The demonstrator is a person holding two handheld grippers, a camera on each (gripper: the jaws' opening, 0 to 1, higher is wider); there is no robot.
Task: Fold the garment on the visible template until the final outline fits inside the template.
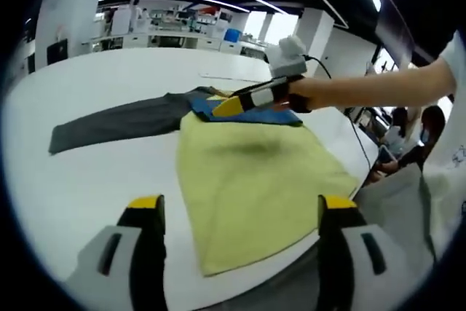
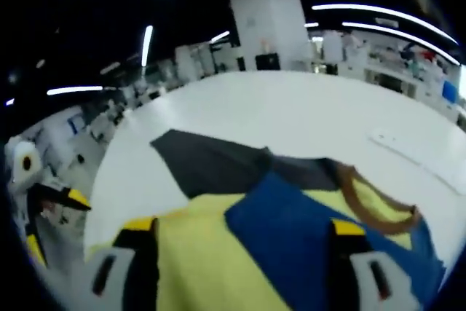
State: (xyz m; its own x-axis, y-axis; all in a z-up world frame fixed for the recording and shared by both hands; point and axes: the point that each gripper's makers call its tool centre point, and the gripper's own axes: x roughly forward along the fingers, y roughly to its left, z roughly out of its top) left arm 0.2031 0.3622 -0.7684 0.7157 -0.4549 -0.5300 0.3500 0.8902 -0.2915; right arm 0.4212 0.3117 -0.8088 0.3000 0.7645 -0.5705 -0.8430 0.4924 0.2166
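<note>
Jaws first: the left gripper (image 1: pixel 240 213) has its two yellow-tipped jaws spread wide with nothing between them, hovering over the near edge of the table. The right gripper (image 2: pixel 244 234) also has its jaws well apart in its own view, low over the shirt. It also shows in the left gripper view, held by a person's hand (image 1: pixel 306 95), its yellow tips close together at the blue collar end, so I honestly can't tell if it's pinching cloth or not.

Big stuff: a large white table (image 1: pixel 109 172) takes up most of both views. On it lies the garment (image 1: pixel 255 172), a shirt with a yellow body, a blue panel (image 2: pixel 306 231) near the top and a brown neck trim (image 2: pixel 364 202). It's spread flat, and its bottom hem reaches the table's near edge.

A dark grey sleeve (image 1: pixel 116 123) sticks out flat to the side from the shoulder area.

No template outline I can make out on the table.
</note>
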